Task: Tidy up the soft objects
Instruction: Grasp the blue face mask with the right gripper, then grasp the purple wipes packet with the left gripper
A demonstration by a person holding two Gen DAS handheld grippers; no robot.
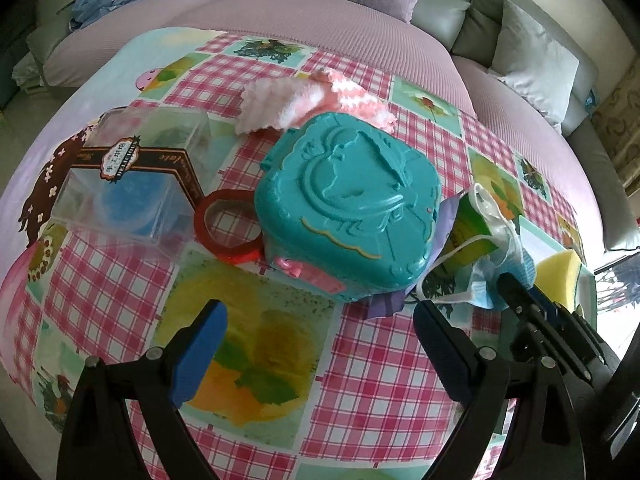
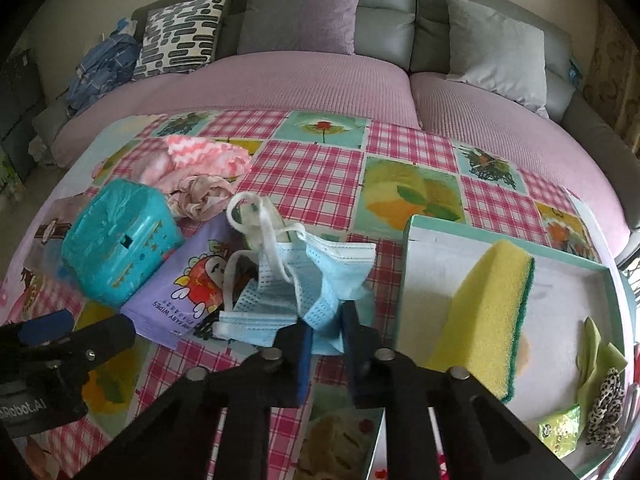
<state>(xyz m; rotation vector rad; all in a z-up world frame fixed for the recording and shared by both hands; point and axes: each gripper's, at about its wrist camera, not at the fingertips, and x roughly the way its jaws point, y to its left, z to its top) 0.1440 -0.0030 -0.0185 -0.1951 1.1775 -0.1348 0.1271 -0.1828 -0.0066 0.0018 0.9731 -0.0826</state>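
Pinching the blue mask [image 2: 316, 276] with my right gripper [image 2: 326, 332], angled down at the cloth [image 2: 304, 168], left gripper [image 1: 320, 344] hovering wide open before the teal box [image 1: 348, 208], tray [image 2: 432, 272] beside the mask holding sponge [image 2: 488, 316], green cloth [image 2: 596, 356], scrunchie [image 2: 606, 408].

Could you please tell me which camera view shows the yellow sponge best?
The right wrist view: the yellow sponge lies fully visible in the white tray, green scouring side showing. The left wrist view shows only a corner of it behind the right hand-held gripper.
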